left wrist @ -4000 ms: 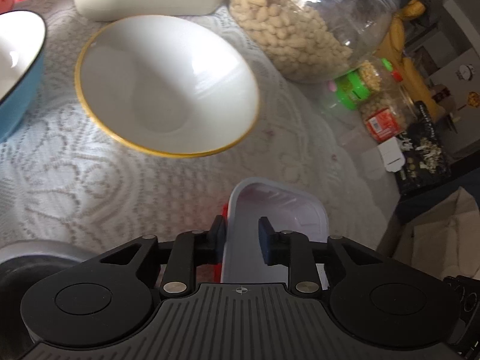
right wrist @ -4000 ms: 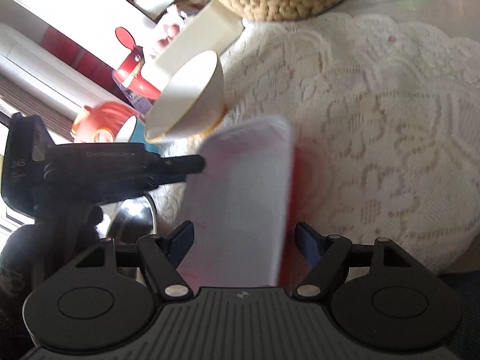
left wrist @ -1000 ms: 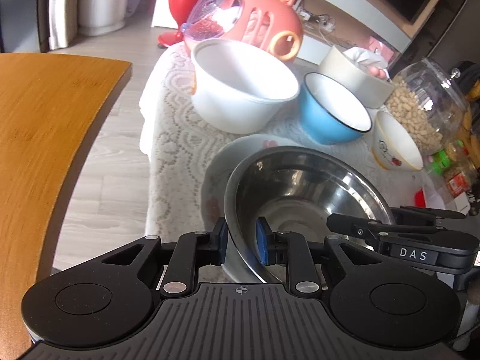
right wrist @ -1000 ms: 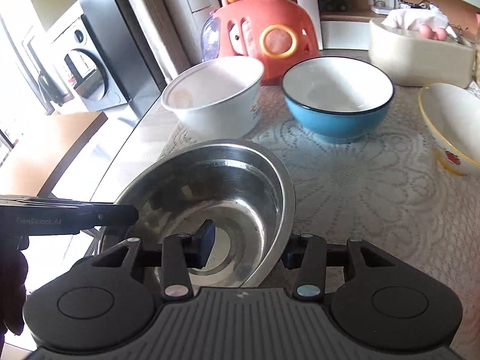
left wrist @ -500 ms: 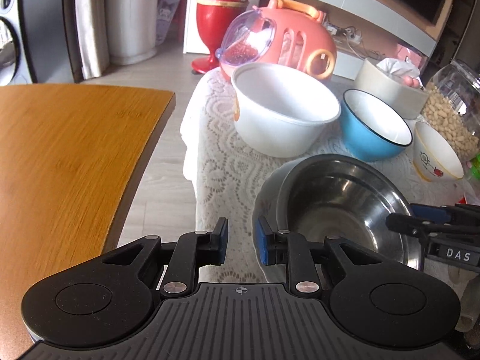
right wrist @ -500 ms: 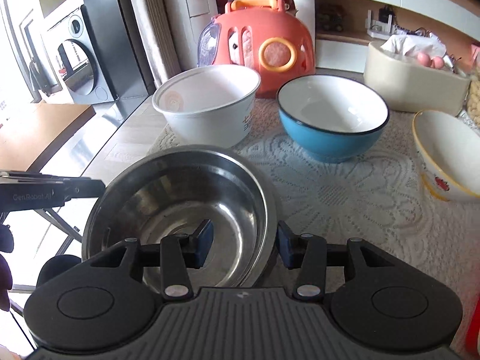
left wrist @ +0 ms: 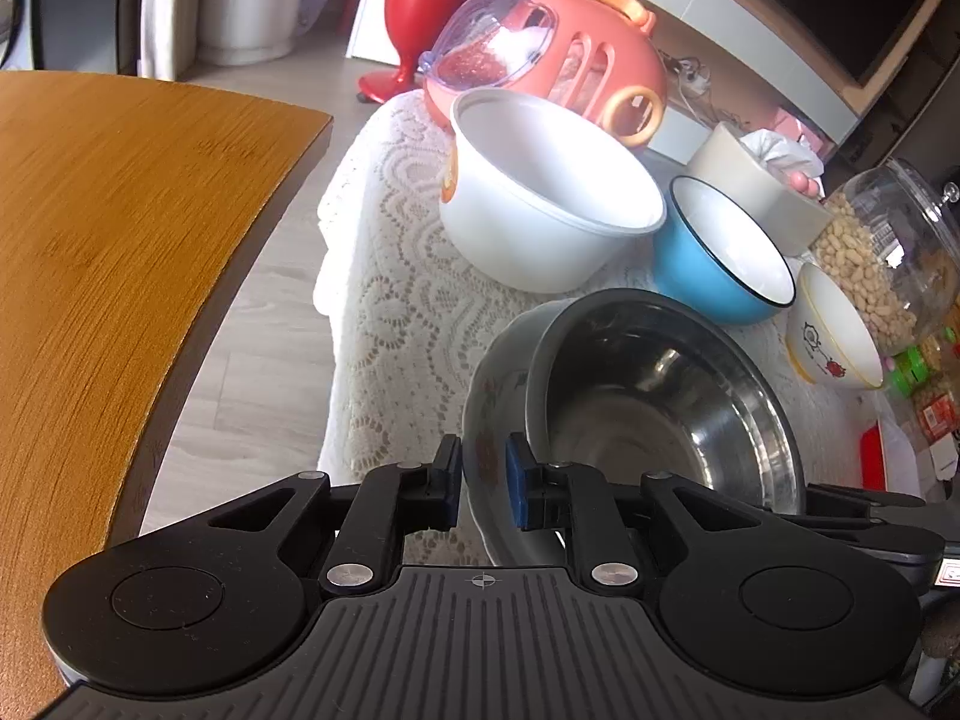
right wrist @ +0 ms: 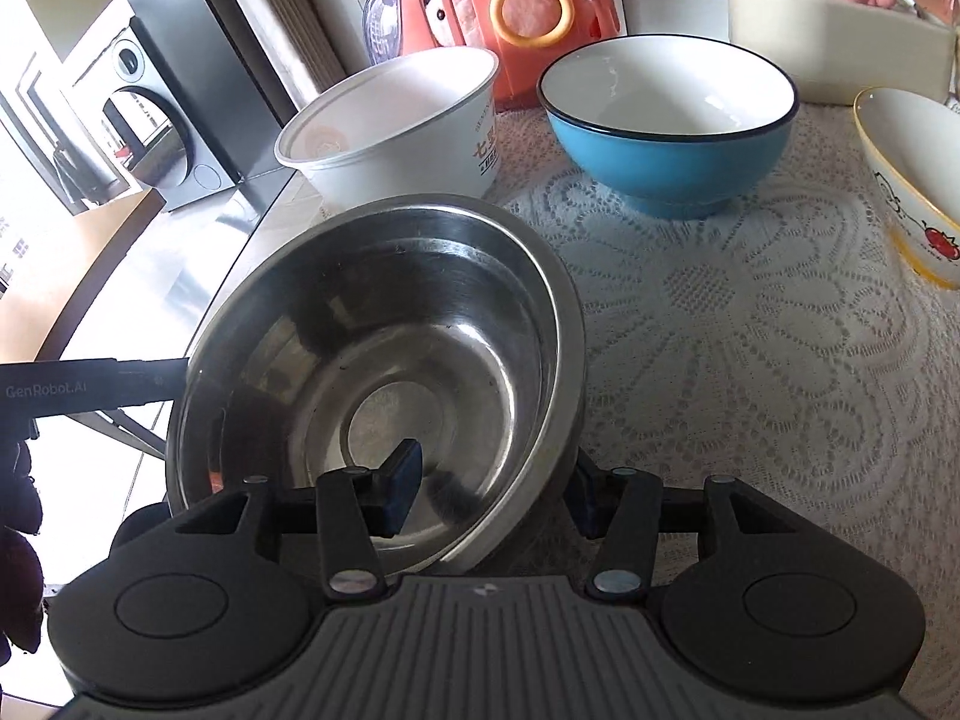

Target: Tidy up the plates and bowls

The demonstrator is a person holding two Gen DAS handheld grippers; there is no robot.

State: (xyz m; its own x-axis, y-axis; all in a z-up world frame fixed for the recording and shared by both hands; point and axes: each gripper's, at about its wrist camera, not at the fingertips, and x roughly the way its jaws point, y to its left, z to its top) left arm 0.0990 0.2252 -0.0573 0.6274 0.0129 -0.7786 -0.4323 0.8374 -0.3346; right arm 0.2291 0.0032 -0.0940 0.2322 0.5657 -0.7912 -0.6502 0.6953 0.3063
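Steel bowl polished, reflective. Blue bowl glossy glaze. Lace cloth matt, openwork. Wood table smooth, satin.

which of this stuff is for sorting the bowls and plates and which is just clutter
For the job: steel bowl, plate under it, white bowl, blue bowl, yellow-rimmed bowl.

Clutter: peanut jar, pink toy, tissue box.

Black ribbed bodies — blue-padded fingers, silver screws.
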